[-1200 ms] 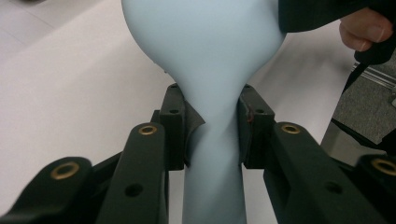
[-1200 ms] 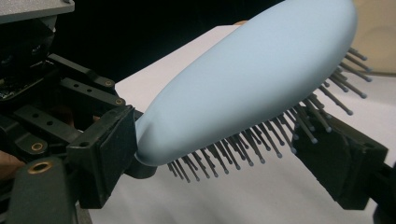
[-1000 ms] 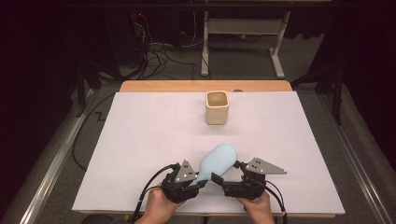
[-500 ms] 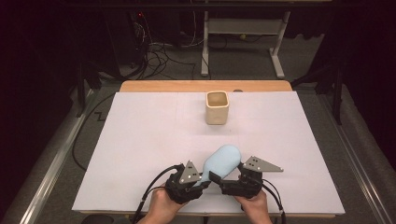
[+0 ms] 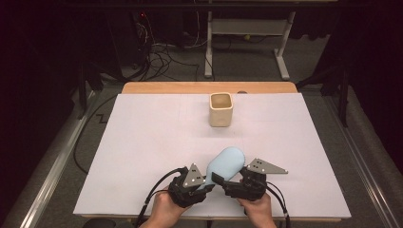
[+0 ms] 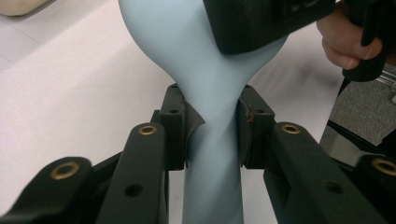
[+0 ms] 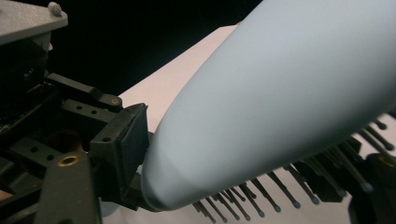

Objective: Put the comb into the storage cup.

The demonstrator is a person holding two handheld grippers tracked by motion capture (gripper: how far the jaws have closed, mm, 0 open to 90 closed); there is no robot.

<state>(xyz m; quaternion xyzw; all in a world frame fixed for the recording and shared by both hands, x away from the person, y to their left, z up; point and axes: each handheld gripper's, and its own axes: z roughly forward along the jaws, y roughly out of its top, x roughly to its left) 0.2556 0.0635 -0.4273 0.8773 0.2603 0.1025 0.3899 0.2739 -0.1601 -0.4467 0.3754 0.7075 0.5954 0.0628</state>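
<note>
Hairbrush (image 5: 227, 163), pale blue, is sitting low over the near part of the white table (image 5: 142, 142), between the two grippers. It is a brush with a thin handle and a wide, rounded head.

In the left gripper view, the left gripper (image 6: 212, 130) is squeezing the thin handle. Both of its black pads (image 6: 180, 126) are pressing on the sides of the handle, so the jaws are partly open, just as wide as the handle.

The right gripper (image 7: 140, 168) is sitting at the wide head of the brush. Its jaws have just been closing, and the head is lying between them. In the right gripper view, one black pad (image 7: 122, 149) is sitting right against the blue back of the head. The other side is sitting by the bristles (image 7: 261, 200), thin dark pins with little round tips. I cannot tell if that side is pressing on the brush.

In the high view, the long line of the brush is running from near left to far right. The handle end is pointing toward the person, at the left gripper (image 5: 196, 186), and the wide head is pointing away, toward the far side of the table. The right gripper (image 5: 237, 183) is just beside it.

A small cream cup (image 5: 221, 109) is standing well apart from the brush, near the far edge.

No words or labels can be read on the brush or the cup.
</note>
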